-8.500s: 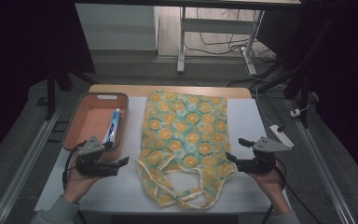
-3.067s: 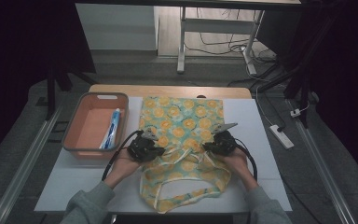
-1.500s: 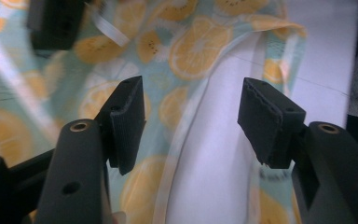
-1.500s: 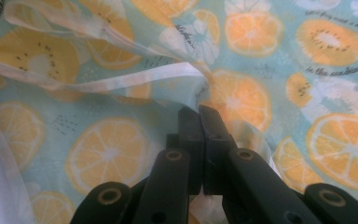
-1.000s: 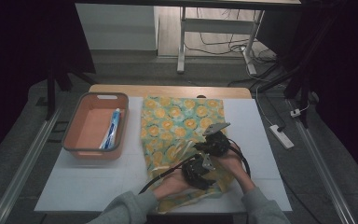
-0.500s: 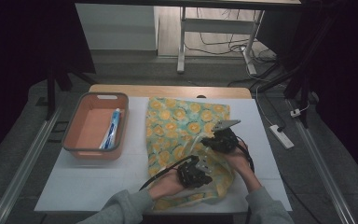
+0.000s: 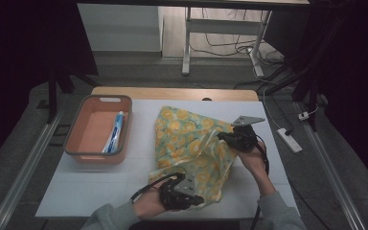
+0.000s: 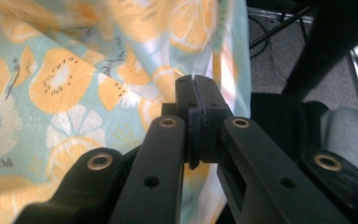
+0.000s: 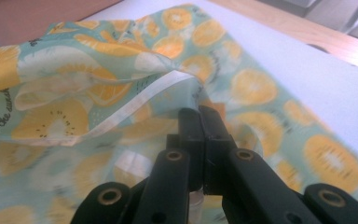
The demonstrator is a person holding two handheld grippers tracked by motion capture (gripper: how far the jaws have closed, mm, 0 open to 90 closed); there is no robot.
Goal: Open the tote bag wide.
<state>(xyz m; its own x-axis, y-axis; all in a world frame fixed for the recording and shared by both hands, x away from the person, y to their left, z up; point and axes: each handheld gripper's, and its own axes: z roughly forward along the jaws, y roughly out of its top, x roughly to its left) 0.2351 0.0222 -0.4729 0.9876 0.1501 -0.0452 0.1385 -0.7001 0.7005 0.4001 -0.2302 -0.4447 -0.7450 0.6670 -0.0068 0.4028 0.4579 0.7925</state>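
A fruit-print cloth bag (image 7: 191,143), teal with orange slices, lies rumpled on the white table (image 7: 76,191). My left gripper (image 7: 191,194) is at the bag's near edge, close to the table's front, shut on the fabric (image 8: 135,74). My right gripper (image 7: 223,136) is at the bag's right side, shut on a fold near the white-trimmed hem (image 9: 135,105). In both gripper views the black jaws are pressed together with cloth between them. The bag's far corner (image 7: 165,115) still rests flat on the table.
An orange tray (image 7: 79,139) stands at the left of the table with a toothpaste tube (image 7: 115,136) lying in it. A white power strip (image 7: 290,139) lies on the floor off the right edge. A wooden strip (image 7: 172,93) edges the table's far side.
Both grippers closed on the flat bag and pulled it up. Since half a second ago the left gripper has drawn nearer the front edge, and the bag has bunched and swung right.
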